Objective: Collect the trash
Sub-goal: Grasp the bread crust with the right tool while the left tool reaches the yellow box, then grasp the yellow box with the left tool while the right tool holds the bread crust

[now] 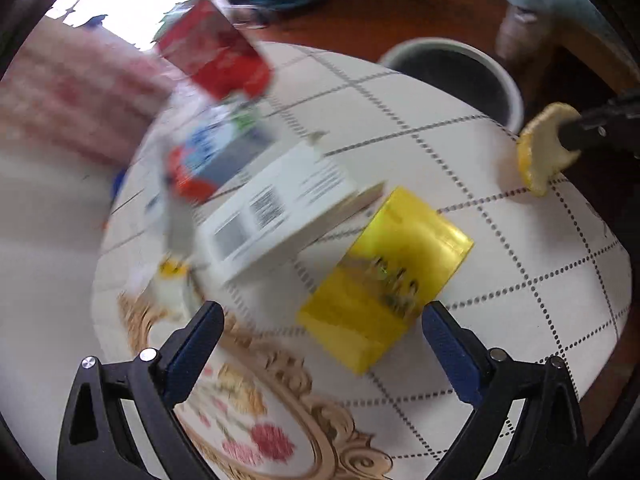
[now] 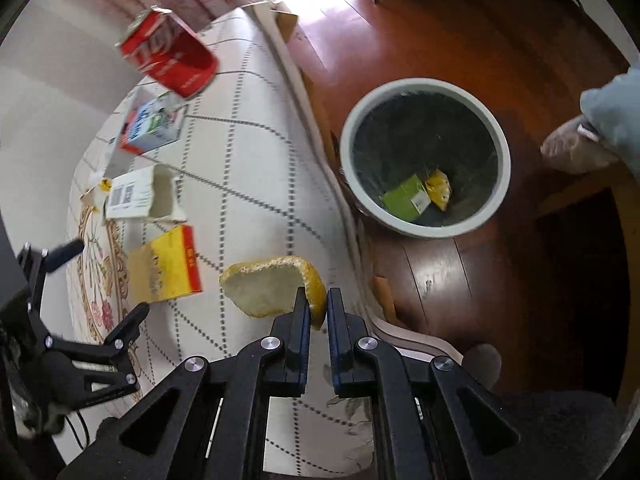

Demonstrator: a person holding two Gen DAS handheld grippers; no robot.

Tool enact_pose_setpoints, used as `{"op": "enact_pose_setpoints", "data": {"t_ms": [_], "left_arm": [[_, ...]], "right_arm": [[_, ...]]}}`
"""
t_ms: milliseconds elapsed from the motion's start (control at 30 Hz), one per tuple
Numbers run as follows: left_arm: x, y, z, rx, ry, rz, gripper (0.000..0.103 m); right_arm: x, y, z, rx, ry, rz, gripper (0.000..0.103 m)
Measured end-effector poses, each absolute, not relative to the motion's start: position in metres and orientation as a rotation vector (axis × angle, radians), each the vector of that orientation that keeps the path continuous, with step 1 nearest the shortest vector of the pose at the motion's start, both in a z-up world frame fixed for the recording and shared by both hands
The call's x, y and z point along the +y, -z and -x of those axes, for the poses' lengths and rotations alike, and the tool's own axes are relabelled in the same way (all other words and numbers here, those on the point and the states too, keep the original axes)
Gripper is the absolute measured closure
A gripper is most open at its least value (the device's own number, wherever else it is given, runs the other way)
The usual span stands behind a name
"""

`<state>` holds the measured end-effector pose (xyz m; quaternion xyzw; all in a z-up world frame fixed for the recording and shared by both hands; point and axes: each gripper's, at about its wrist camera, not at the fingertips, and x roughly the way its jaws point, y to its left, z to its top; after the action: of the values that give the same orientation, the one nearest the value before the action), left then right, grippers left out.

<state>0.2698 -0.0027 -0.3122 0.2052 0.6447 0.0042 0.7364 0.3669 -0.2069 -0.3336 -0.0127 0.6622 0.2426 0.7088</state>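
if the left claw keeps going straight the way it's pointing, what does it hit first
Most likely the yellow box: it lies on the table between the open left claw tips. Depth is unclear through the fisheye blur.

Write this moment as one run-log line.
right gripper: shut on peel | left gripper: open above yellow box | bin: partly filled
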Motion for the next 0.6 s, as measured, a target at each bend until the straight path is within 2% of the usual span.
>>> {"op": "enact_pose_setpoints", "data": {"t_ms": [133, 167, 200, 367, 600], "left_arm": [[-0.008, 0.319, -0.284, 1.479, 0.125, -0.421, 0.007], [-0.010, 0.321, -0.287, 1.500, 0.153, -0.415, 0.011], [-0.012, 0.325, -0.290, 1.522, 0.176, -0.414, 0.021], [-0.005, 0.334, -0.303, 1.579, 0.232, -0.314, 0.033], [0.020, 0.343, -0.297, 1.571, 0.162, -0.198, 0.034]], "right_arm": [[-0.203, 0.336, -0.374, 1.489, -0.544, 0.022, 0.095], [-0.201, 0.336, -0.376, 1.490, -0.548, 0.027, 0.095], [-0.197, 0.336, -0.376, 1.491, -0.549, 0.029, 0.095], [-0.186, 0.331, -0.380, 1.485, -0.562, 0.045, 0.095], [-0.183, 0.330, -0.379, 1.497, -0.572, 0.061, 0.095]]}}
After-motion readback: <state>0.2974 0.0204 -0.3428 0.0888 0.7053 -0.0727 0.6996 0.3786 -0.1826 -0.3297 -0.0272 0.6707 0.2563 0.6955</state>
